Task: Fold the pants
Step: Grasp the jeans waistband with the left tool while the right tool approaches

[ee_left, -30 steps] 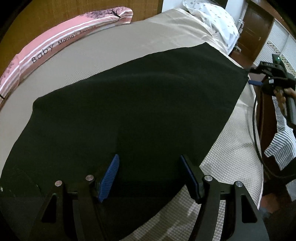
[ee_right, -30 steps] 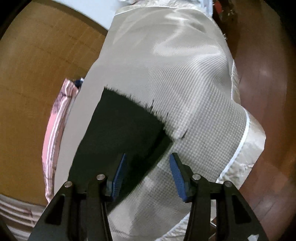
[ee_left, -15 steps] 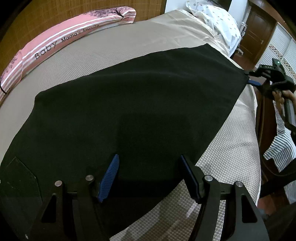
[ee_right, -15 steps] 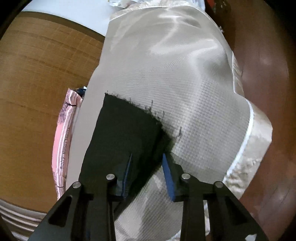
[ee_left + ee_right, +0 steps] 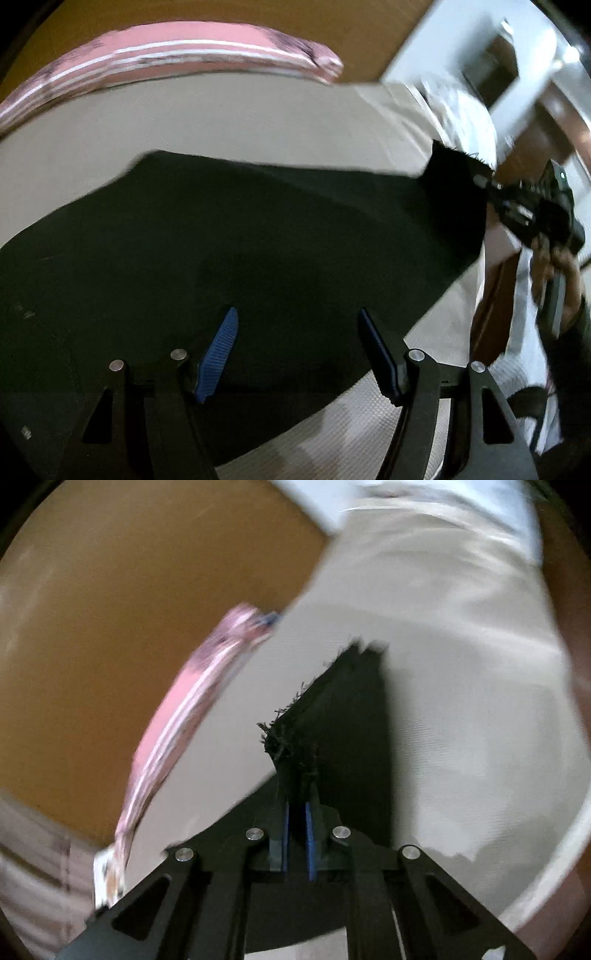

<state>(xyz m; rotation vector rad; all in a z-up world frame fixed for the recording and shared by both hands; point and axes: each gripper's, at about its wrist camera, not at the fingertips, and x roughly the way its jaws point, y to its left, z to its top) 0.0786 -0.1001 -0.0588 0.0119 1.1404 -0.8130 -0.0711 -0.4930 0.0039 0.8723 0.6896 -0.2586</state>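
Black pants spread on a beige bed; right gripper has one corner pinched and raised, left gripper wide and empty.

Left wrist view, left to right: a pink striped pillow (image 5: 177,55) lies along the far edge of the bed (image 5: 229,122); the pants (image 5: 236,251) lie across the bed cover, mostly flat. The left gripper (image 5: 297,354) hangs over their near part with its jaws standing well apart and nothing between the blue pads. At the far right the pants' corner lifts off the cover into the right gripper (image 5: 484,182), carried by a hand (image 5: 554,266). Right wrist view: the right gripper (image 5: 295,834) has its pads drawn almost together on the frayed hem of the pants (image 5: 332,716), the cloth standing up from the bed (image 5: 461,664). Both views are motion-blurred.
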